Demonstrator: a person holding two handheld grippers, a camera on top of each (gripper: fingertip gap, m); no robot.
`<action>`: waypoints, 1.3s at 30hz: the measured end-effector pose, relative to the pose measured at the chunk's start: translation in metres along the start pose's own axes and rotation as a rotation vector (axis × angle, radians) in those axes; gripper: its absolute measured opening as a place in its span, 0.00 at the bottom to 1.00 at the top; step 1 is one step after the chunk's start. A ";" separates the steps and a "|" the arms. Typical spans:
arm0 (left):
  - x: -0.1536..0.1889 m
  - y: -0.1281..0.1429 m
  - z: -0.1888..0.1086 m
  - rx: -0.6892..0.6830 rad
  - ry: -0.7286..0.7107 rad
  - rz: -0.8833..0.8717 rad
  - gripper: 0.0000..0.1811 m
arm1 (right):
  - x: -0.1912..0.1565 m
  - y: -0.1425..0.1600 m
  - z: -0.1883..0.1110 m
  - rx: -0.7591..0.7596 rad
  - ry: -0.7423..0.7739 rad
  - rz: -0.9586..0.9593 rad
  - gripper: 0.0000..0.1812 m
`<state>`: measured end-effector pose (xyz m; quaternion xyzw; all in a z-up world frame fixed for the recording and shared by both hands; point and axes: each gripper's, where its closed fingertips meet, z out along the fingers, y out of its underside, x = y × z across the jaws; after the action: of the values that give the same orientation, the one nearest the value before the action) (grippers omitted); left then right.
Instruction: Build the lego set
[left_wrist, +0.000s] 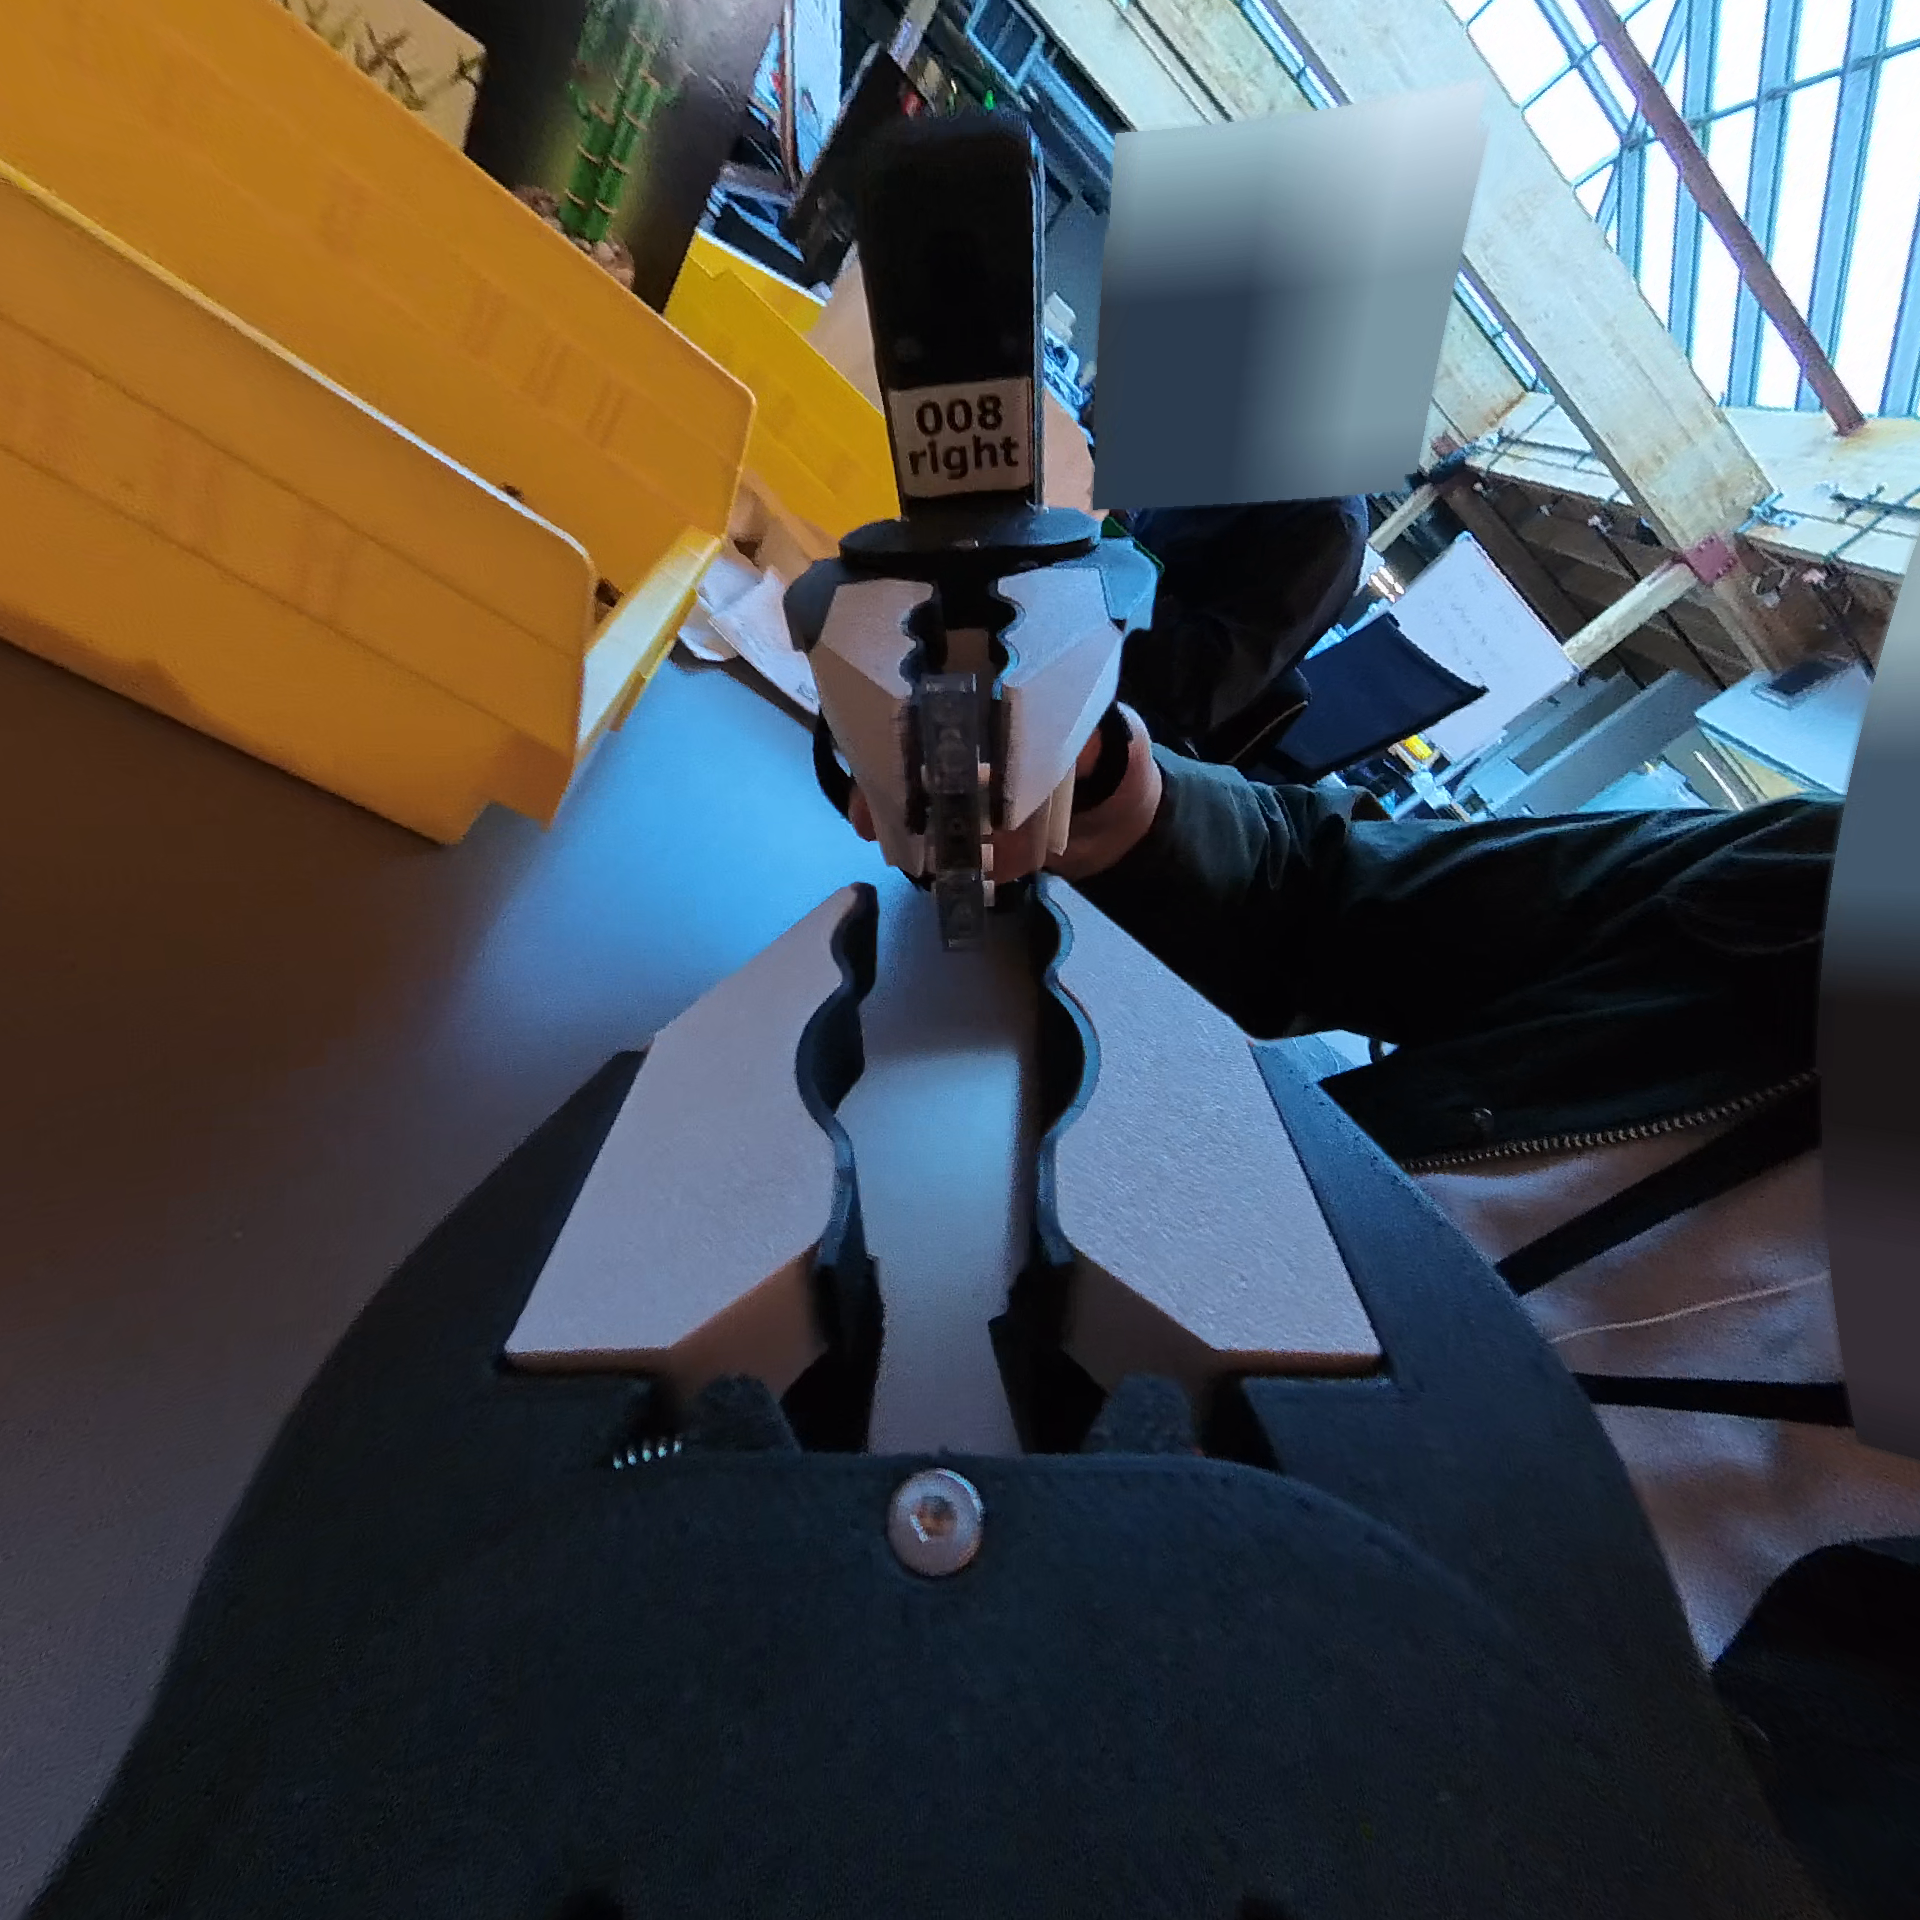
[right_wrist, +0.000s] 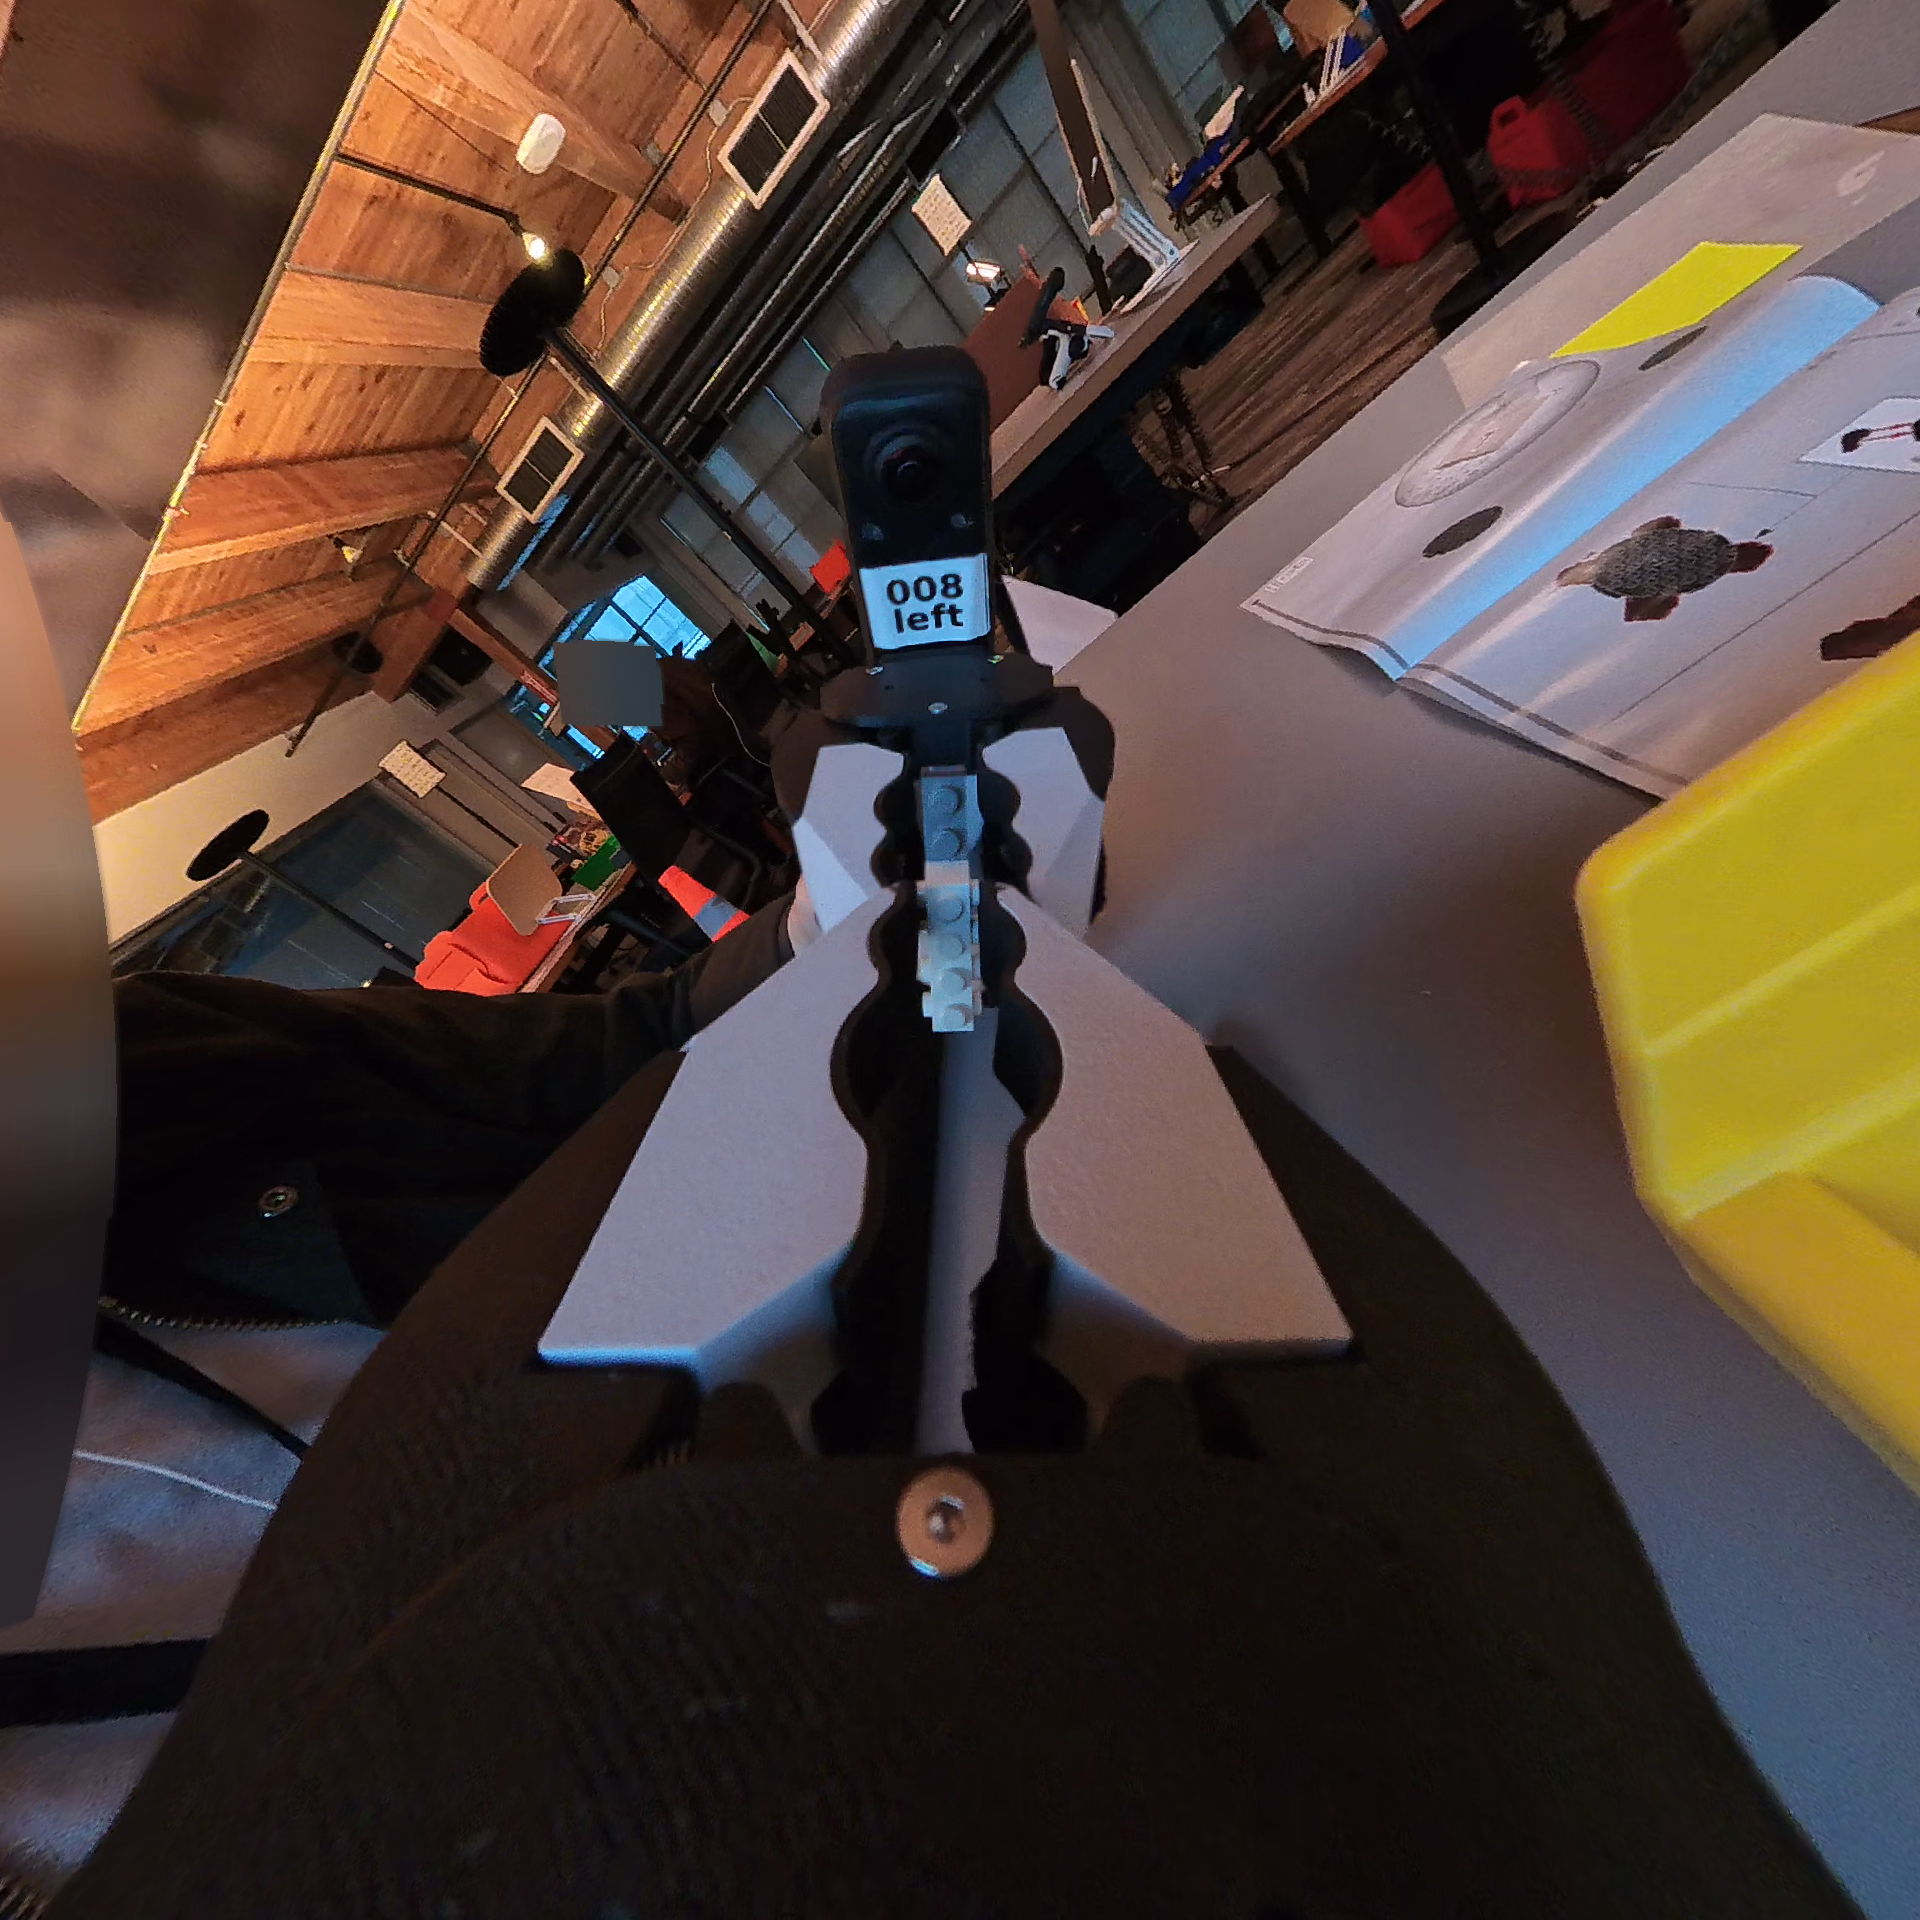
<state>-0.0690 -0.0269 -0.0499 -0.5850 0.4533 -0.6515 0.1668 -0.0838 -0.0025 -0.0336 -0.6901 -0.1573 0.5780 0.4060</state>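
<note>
The two grippers face each other tip to tip above the grey table (right_wrist: 1299, 831). My right gripper (right_wrist: 948, 914) is shut on a white lego plate (right_wrist: 951, 961). A grey plate (right_wrist: 948, 821) continues from its far end and the two look joined. In the left wrist view the right gripper (left_wrist: 961, 831) holds this strip (left_wrist: 951, 769), and the strip's end reaches between the tips of my left gripper (left_wrist: 956, 899). The left jaws stand apart on either side of it without touching. The left gripper also shows in the right wrist view (right_wrist: 948, 862).
Stacked yellow bins (left_wrist: 312, 468) stand to the left of the grippers, and one yellow bin (right_wrist: 1766, 1039) shows at the right of the right wrist view. An open instruction booklet (right_wrist: 1662, 540) lies farther back on the table. A person's hand and dark sleeve (left_wrist: 1455, 914) hold the right gripper. Left and right tips are no more than a few centimetres apart.
</note>
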 end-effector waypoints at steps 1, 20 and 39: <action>0.001 0.003 0.003 -0.014 0.010 -0.007 0.13 | 0.000 0.001 0.001 0.002 -0.003 0.003 0.05; 0.013 0.005 -0.001 -0.016 0.127 -0.091 0.05 | -0.011 0.004 -0.001 -0.013 -0.142 0.087 0.13; 0.025 0.012 0.005 -0.067 0.149 -0.011 0.05 | -0.019 0.013 0.000 -0.094 -0.099 -0.009 0.05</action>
<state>-0.0747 -0.0539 -0.0440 -0.5427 0.4827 -0.6786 0.1095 -0.0926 -0.0231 -0.0305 -0.6784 -0.2073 0.6015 0.3676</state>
